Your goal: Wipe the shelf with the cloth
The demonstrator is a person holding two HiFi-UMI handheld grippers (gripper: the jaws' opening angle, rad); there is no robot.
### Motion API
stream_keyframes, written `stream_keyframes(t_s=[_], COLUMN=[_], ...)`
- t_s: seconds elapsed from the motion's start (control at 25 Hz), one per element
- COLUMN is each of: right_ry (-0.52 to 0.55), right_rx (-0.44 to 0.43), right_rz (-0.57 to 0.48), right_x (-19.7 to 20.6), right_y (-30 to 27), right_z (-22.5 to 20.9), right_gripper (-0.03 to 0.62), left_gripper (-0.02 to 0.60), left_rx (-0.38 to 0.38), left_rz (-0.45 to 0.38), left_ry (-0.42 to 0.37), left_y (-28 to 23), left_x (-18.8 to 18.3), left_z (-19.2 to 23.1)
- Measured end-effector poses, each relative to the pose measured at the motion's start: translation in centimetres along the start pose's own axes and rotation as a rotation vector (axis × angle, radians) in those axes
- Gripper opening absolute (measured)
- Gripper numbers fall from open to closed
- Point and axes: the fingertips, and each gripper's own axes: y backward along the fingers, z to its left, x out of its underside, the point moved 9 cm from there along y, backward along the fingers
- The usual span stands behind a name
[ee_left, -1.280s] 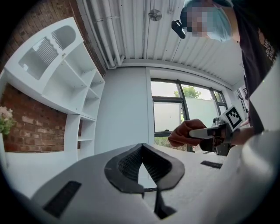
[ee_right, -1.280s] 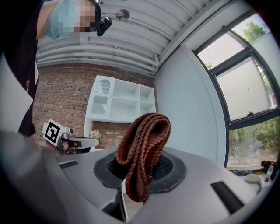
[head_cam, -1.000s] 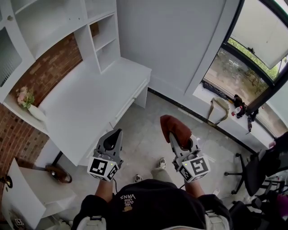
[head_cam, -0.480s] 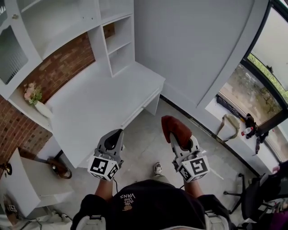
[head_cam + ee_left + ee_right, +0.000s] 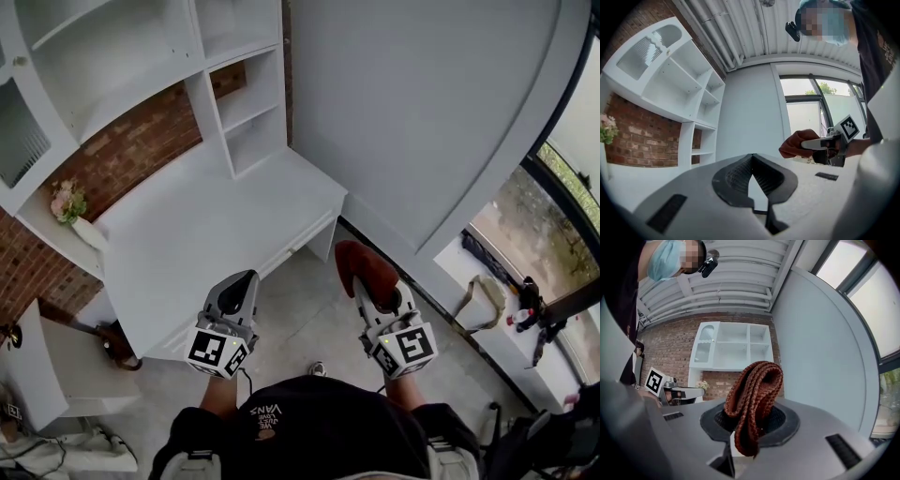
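Observation:
A folded brown knitted cloth stands up out of my right gripper, which is shut on it; in the right gripper view the cloth fills the space between the jaws. My left gripper is level with it on the left, shut with nothing in it, and its pads meet at the tip. The white shelf unit stands ahead on the left above a white desk. Both grippers hang over the floor in front of the desk, apart from the shelves.
A vase of pink flowers sits on the desk's left end against the brick wall. A plain white wall runs ahead on the right. A window sill with a bag lies at the right, and a low white table at the lower left.
The desk and shelves have come nearer and more central in the head view, and the window has slid to the right. Both grippers keep the same pose, with the cloth still held.

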Motion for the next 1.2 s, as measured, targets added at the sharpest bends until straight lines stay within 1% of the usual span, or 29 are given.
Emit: stream_keyframes(t_s=[0.16,0.28,0.44,0.56,0.72,0.84,0.96,1.2], right_ry=[-0.011,-0.014,-0.029,-0.032,-0.026,0.002,0.009,0.026], right_rx=[-0.044,-0.057,-0.075,-0.081,-0.091,-0.097,-0.102,-0.108], right_rz=[-0.005,-0.009,-0.01,-0.009,-0.011,-0.014,-0.017,-0.034], right_x=[0.1,0.6,1.2,1.2,1.0,0.9,0.5,-0.6], right_y=[-0.8,-1.2,-2.3,-3.7,-6.4,-9.2,-12.5,-20.1], right_z=[-3.4,-5.5,-6.8,-7.5,-8.1,-8.7,-9.3,-10.6], right_gripper=[0.092,0.092,0.092,0.092,0.092,0.092,0.092,0.092], left_gripper=[0.006,0.006,0.006,0.006,0.006,0.006,0.006,0.006], left_rx=[-0.039,-0.06,-0.092,-0.1,-0.104,-0.108,-0.109,-0.108], left_rz=[0.006,0.02,0.031,0.028,0.016,0.0,-0.011,-0.028], left_ry=[-0.017,-0.02,-0.018,-0.023,-0.028,-0.02,-0.015,-0.031], left_y=[-2.4,-3.5,-4.4,-5.3,-7.0,-8.9,-11.1,-15.3], left_x=[0.2,0.6,0.9,0.7,0.7,1.0,0.8,-0.2], left_z=[-1.5,-2.4,-2.0,-1.0,1.0,3.5,6.1,11.8])
